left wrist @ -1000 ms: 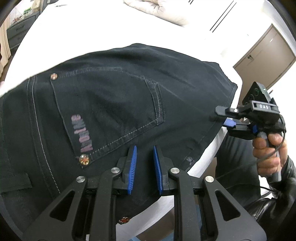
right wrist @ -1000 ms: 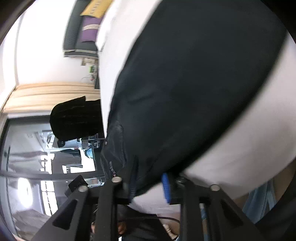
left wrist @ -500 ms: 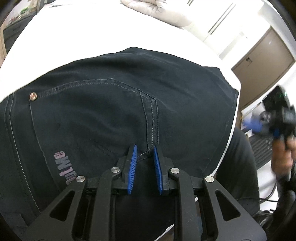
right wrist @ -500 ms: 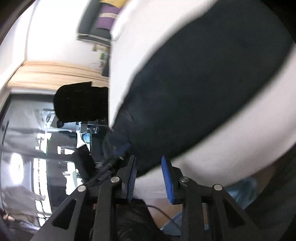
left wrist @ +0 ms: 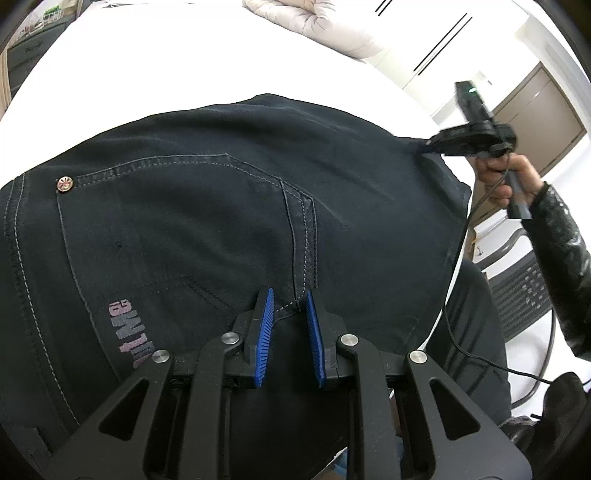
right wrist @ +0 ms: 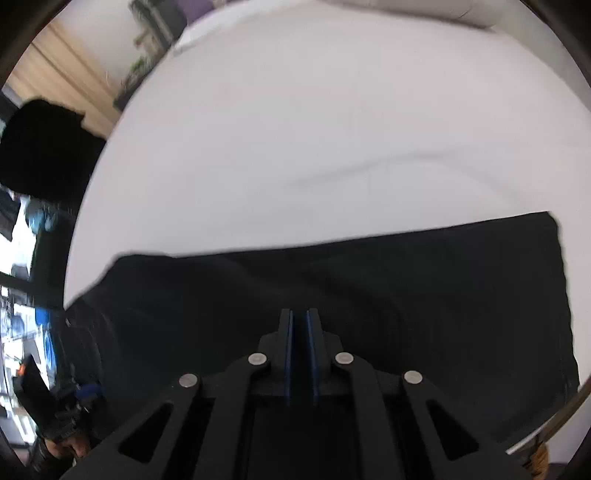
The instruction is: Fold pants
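**Two hand-held grippers over one pair of dark pants on a white bed**

One pair of pants [left wrist: 207, 221], dark denim with pale stitching, lies flat on the white bed [left wrist: 177, 66] along its near edge, back pocket up; one copper rivet [left wrist: 64, 184] marks the pocket's corner and faded pink lettering [left wrist: 127, 332] runs along its lower part. The left gripper [left wrist: 290, 306] points steeply down at the seat, its two blue pads a little apart on either side of a raised fold of seam; whether they press it cannot be told. The right gripper [right wrist: 299, 321] also points steeply down over the pants; its jaws have just been closing and now stand almost together, with nothing visible between them. In the left wrist view the right hand [left wrist: 506, 177], in a glossy black sleeve [left wrist: 561, 251], holds this gripper at the pants' far right corner, beside the bed's right edge. One pale quilt [left wrist: 314, 26] lies bunched at the bed's far edge.
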A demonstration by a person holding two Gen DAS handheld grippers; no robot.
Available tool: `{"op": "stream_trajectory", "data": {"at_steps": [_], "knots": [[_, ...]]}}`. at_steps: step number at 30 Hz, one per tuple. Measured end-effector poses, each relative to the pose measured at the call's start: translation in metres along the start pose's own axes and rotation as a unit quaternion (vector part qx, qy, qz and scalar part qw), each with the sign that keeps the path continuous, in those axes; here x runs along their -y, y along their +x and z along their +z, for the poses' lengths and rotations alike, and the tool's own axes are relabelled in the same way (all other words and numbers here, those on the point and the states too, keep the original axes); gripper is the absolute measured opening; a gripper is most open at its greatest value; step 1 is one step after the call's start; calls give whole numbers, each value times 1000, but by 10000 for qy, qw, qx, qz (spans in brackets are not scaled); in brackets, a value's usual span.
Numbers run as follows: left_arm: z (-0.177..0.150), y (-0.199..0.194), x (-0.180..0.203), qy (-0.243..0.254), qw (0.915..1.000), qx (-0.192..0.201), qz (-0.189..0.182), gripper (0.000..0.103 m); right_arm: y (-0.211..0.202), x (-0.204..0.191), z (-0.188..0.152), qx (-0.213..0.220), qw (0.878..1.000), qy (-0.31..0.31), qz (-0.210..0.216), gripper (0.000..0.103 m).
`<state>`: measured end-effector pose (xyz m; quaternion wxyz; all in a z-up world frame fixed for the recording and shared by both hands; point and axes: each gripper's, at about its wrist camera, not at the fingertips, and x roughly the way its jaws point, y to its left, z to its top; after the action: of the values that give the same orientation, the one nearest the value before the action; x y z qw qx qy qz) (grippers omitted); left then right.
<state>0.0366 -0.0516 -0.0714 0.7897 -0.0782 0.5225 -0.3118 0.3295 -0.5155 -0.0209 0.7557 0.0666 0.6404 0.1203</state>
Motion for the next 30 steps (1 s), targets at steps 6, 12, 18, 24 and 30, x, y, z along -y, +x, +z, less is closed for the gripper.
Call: {"op": "stream_trajectory", "data": {"at_steps": [6,12,18,24,30], "knots": [[4,1,-11,-51,9999,-13,-108,18,14,50,13,1139,9875,834,-695,0],[-1,-4,-17,-60,9999,63,-100,18,-36,59,-16,2419,9461,1751,-1254,8],[-1,-6,-14,-53,9999,92,-65,18,-11,-15,-37,877,9945,554,106,15],[-1,-6,-7,-14,10000,90,2,18,19,36,-18,1363,9807,1391,144,0],[-4,-4,-3,-10,9999,144,48,18,-63,114,-65,2625,9125,3005,-901,9]]}}
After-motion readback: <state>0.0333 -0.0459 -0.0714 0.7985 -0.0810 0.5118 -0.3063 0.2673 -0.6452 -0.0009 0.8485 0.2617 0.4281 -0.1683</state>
